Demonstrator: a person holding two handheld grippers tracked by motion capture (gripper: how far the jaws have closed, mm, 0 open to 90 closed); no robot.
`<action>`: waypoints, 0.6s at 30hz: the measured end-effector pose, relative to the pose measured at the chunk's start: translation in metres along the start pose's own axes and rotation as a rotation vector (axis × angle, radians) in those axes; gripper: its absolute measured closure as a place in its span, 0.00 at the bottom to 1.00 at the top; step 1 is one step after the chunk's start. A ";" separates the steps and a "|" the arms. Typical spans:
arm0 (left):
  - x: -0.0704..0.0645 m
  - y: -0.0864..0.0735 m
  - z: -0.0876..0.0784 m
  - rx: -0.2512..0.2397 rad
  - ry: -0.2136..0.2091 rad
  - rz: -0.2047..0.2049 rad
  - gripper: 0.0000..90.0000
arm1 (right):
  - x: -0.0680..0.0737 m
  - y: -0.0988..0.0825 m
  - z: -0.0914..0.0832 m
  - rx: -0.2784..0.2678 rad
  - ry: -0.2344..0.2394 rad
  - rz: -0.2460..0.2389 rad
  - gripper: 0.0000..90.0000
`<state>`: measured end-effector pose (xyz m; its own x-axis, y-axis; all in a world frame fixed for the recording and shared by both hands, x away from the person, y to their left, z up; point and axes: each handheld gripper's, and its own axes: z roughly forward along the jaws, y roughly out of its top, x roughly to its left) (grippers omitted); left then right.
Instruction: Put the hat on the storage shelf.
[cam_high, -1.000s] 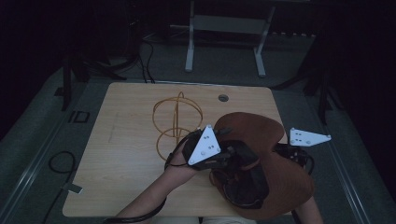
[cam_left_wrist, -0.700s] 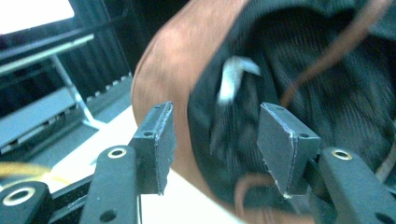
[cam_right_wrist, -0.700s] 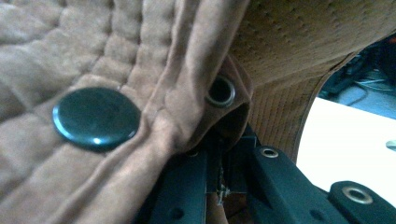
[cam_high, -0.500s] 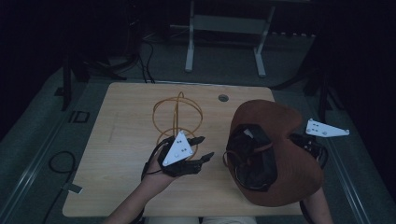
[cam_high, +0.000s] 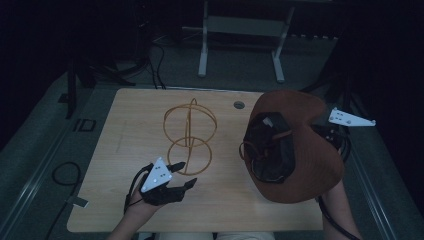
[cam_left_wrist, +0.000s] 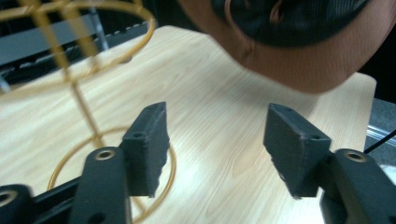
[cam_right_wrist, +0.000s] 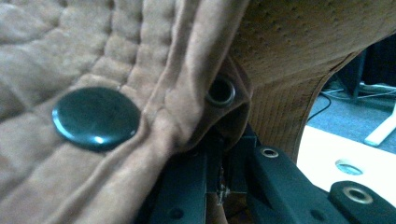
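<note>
Nearest to you, your left gripper (cam_high: 182, 174) sits low over the near-left part of the light wood-grain desk (cam_high: 130, 130). Its jaws stand released and have just been opening; in the left gripper view there is bare desk between the two black pads (cam_left_wrist: 148, 147) and nothing held.

Just beyond those jaws stands the gold wire hat stand (cam_high: 190, 137), made of a round base ring, an upright stem and crossed hoops on top. Its base ring lies just beside the left jaw tips; whether they touch cannot be determined. The stand is upright, its long axis vertical.

To the right, your right gripper (cam_high: 330, 137) is clenched on the brown wide-brimmed suede hat (cam_high: 305, 170), gripping it at the far right edge of the brim. The right gripper view confirms this: the quilted lining, a dark round snap button (cam_right_wrist: 95, 119) and a metal eyelet (cam_right_wrist: 220, 91) sit directly above the closed jaws, with fabric pinched between them.

The hat is held above the right half of the desk, tilted, its dark inner crown (cam_high: 270, 147) turned upward and towards the stand. It is well apart from the stand's hoops, which lie to the hat's left.

Judgement: the deciding relation is crown opening to hoop top. The hat must travel left and turn crown-down over the vertical stand. The left gripper is the nearer one to steady the base.
</note>
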<state>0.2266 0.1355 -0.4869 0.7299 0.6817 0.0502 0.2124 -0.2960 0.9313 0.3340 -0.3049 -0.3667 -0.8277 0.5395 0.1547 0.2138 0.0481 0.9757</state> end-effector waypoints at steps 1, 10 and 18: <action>0.003 -0.006 -0.002 0.003 0.010 -0.021 0.35 | -0.001 0.002 0.002 -0.003 -0.005 0.002 0.97; 0.023 -0.054 -0.019 0.062 0.142 -0.115 0.02 | -0.013 0.017 0.024 -0.001 -0.039 0.010 0.97; 0.036 -0.096 -0.044 0.062 0.297 -0.204 0.02 | -0.013 0.037 0.050 -0.002 -0.060 -0.025 0.97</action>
<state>0.2042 0.2178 -0.5582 0.4497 0.8929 -0.0232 0.3796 -0.1675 0.9098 0.3786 -0.2683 -0.3399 -0.8001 0.5876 0.1207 0.1922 0.0606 0.9795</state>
